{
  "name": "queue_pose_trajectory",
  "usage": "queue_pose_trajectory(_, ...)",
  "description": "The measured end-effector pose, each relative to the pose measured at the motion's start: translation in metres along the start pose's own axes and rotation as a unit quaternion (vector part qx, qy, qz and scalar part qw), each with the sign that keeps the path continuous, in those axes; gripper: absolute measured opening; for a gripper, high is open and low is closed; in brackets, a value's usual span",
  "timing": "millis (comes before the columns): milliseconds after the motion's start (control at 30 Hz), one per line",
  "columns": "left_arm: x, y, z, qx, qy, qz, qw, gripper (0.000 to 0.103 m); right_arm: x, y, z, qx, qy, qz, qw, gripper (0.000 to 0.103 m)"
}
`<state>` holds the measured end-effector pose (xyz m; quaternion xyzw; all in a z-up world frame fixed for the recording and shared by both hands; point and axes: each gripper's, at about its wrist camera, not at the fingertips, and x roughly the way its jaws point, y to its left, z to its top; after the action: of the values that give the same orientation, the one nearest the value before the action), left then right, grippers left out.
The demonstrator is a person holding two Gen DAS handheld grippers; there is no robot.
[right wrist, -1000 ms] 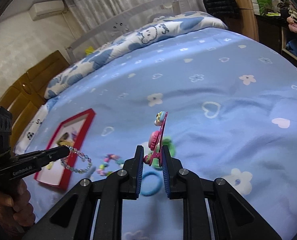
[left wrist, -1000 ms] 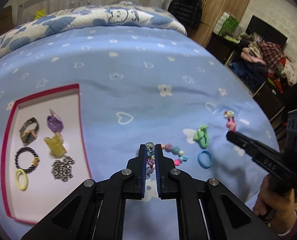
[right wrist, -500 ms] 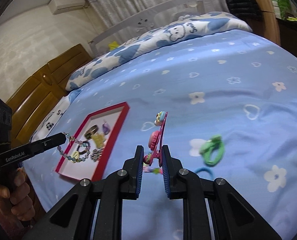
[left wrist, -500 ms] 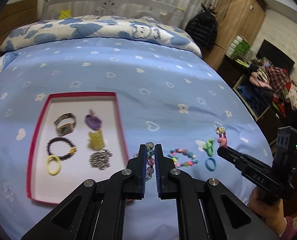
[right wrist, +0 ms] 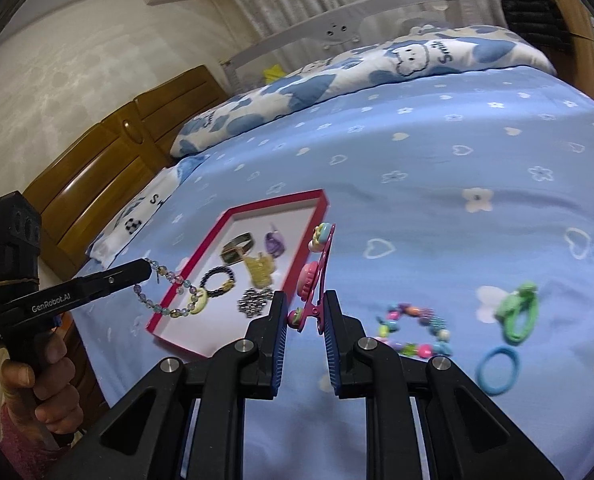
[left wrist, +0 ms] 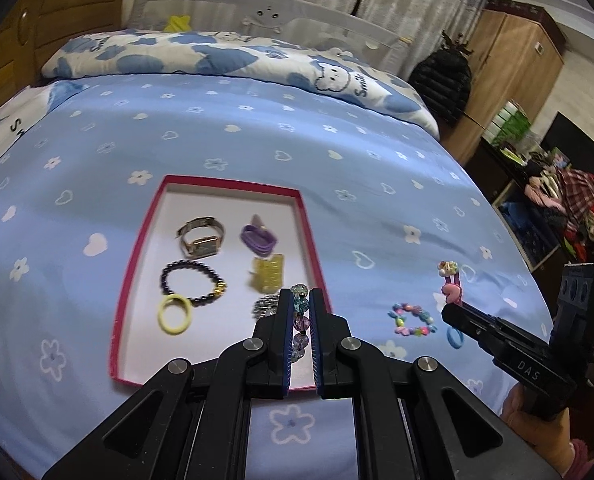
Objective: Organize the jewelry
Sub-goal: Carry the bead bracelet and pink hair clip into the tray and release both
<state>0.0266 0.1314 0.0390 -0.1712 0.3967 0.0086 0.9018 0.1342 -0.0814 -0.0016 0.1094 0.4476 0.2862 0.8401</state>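
A red-rimmed white tray (left wrist: 137, 248) (right wrist: 217, 228) lies on the blue bedspread, holding a watch (left wrist: 201, 238), a dark bead bracelet (left wrist: 189, 284), a yellow hair tie (left wrist: 173, 314), a purple clip (left wrist: 257, 236), a yellow claw clip (left wrist: 268, 274) and a silver chain (right wrist: 253, 301). My left gripper (left wrist: 300, 306) is shut on a pale glass-bead bracelet (right wrist: 169, 294), held above the tray's near right corner. My right gripper (right wrist: 304, 308) is shut on a pink hair clip (right wrist: 317, 268) (left wrist: 450, 286), raised over the bed right of the tray.
On the bedspread right of the tray lie a colourful bead bracelet (right wrist: 413, 330) (left wrist: 411, 320), a green hair tie (right wrist: 517, 312) and a blue hair tie (right wrist: 497, 368). A pillow (left wrist: 217, 56) and headboard are at the far end. A wardrobe (left wrist: 513, 68) and cluttered furniture stand to the right.
Both grippers have lifted and moved left toward the tray with their items. The left gripper with the glass-bead bracelet now hangs over the tray's near corner.
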Motion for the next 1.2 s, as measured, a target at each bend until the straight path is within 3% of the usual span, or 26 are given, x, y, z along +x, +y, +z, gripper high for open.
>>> queue_pose_trajectory(467, 0.007, 0.034, 0.002, -0.037, 0.003, 0.018, 0.9992, 0.006, 0.046, 0.044, 0.004, -0.039, 0.036, 0.032, 0.998, 0.017)
queue_pose_trajectory(1200, 0.064, 0.079, 0.007, -0.086, 0.034, 0.043, 0.9948, 0.006, 0.129, 0.061, -0.007, -0.069, 0.12, 0.031, 0.99, 0.017)
